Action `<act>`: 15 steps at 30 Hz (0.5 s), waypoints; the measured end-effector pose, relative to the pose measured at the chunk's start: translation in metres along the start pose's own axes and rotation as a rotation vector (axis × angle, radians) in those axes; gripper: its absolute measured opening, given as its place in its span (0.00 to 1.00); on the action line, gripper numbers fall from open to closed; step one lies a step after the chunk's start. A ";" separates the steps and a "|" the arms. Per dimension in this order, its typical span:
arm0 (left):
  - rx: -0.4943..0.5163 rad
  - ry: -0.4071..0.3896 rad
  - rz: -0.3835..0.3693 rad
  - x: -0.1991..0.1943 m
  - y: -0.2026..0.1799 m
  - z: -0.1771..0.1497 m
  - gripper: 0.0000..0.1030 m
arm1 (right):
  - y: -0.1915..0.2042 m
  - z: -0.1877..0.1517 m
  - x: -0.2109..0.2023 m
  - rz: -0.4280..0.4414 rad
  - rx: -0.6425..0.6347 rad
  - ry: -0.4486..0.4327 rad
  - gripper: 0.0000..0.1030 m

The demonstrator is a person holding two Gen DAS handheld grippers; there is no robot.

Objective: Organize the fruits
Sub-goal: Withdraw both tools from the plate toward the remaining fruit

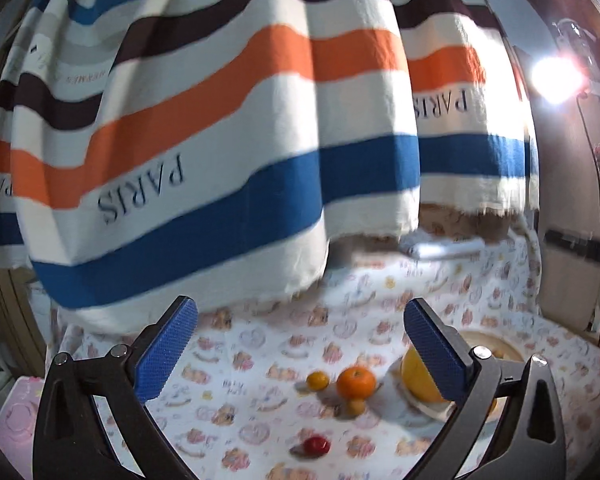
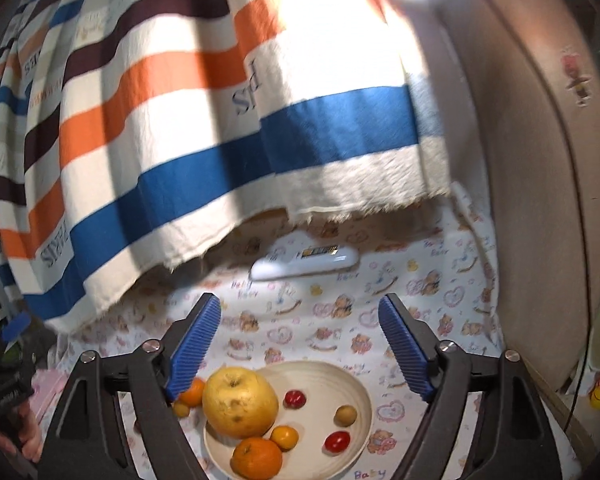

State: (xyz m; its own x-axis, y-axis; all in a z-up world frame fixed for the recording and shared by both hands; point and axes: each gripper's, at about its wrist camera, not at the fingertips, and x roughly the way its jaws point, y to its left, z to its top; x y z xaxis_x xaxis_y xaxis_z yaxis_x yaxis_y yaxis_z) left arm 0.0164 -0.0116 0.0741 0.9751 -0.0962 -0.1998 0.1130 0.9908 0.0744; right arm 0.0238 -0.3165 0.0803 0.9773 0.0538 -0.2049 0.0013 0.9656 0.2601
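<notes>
Both claws are released and empty: the left claw [image 1: 300, 344] and the right claw [image 2: 300, 344] hover above the printed cloth. The plate [image 2: 356, 396] already collects a large yellow fruit [image 2: 240, 402]; an orange [image 1: 356, 382] and red fruit [image 1: 316, 445] remain loose beside it.

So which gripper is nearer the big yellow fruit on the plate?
Right. The right gripper hangs open just above the big yellow fruit on the plate; the left gripper is off to its side, fruit behind one finger.
</notes>
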 end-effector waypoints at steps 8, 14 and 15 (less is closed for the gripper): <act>-0.086 0.159 -0.057 0.015 0.017 -0.021 0.89 | 0.001 -0.011 0.011 0.039 0.016 0.039 0.83; -0.106 0.229 -0.041 0.023 0.021 -0.035 0.85 | 0.013 -0.031 0.026 0.074 -0.022 0.103 0.83; -0.109 0.252 -0.037 0.027 0.020 -0.039 0.82 | 0.015 -0.034 0.027 0.075 -0.032 0.108 0.83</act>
State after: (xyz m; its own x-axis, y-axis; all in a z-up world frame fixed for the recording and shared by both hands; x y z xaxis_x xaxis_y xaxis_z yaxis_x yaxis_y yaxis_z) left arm 0.0379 0.0096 0.0322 0.8910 -0.1193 -0.4380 0.1129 0.9928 -0.0407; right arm 0.0435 -0.2915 0.0466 0.9461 0.1511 -0.2865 -0.0789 0.9654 0.2486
